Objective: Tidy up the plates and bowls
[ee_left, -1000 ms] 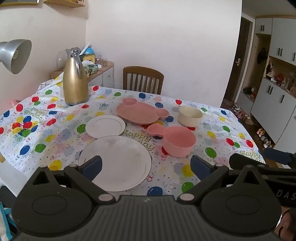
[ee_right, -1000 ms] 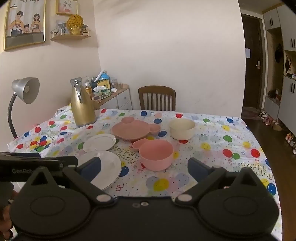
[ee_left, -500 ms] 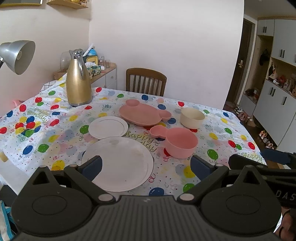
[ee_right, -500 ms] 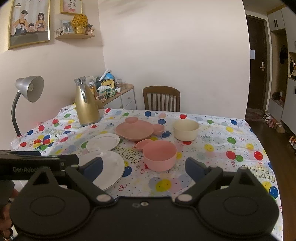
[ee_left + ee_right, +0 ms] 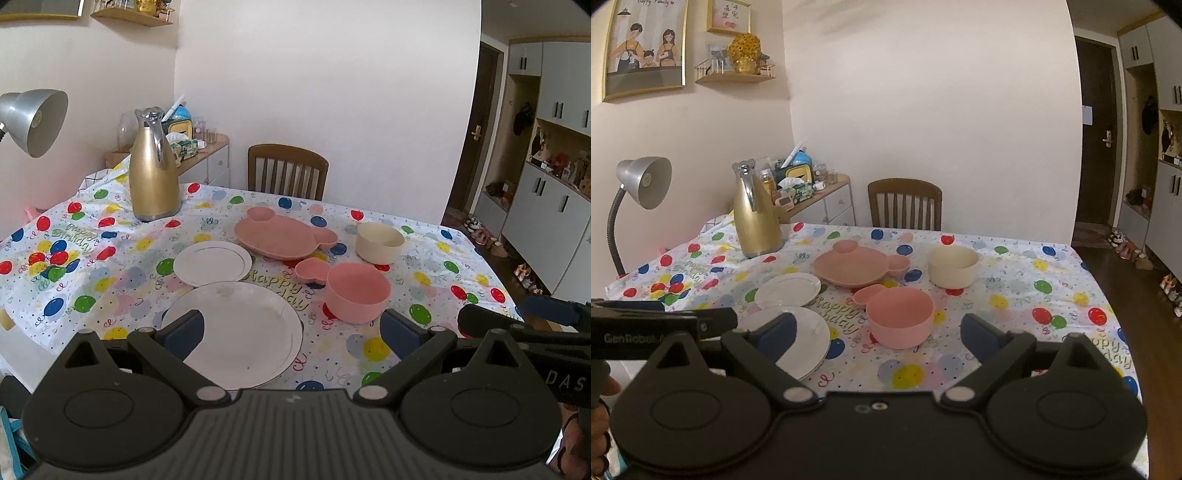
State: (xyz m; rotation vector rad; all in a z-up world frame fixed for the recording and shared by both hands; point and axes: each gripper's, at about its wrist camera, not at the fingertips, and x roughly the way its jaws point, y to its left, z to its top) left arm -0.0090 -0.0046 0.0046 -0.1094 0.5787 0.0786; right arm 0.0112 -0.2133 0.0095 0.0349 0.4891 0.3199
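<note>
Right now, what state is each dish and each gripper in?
large white plate: flat on the table, empty, apart from the others
small white plate: flat, empty, unstacked
pink bear-shaped plate: flat, empty
pink bowl: upright, looks empty
cream bowl: upright, inside not visible
gold jug: upright, lid closed
left gripper: open, holding nothing
right gripper: open, holding nothing

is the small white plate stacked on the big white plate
No, in the left wrist view the small white plate lies flat on the tablecloth just beyond the big white plate.
</note>
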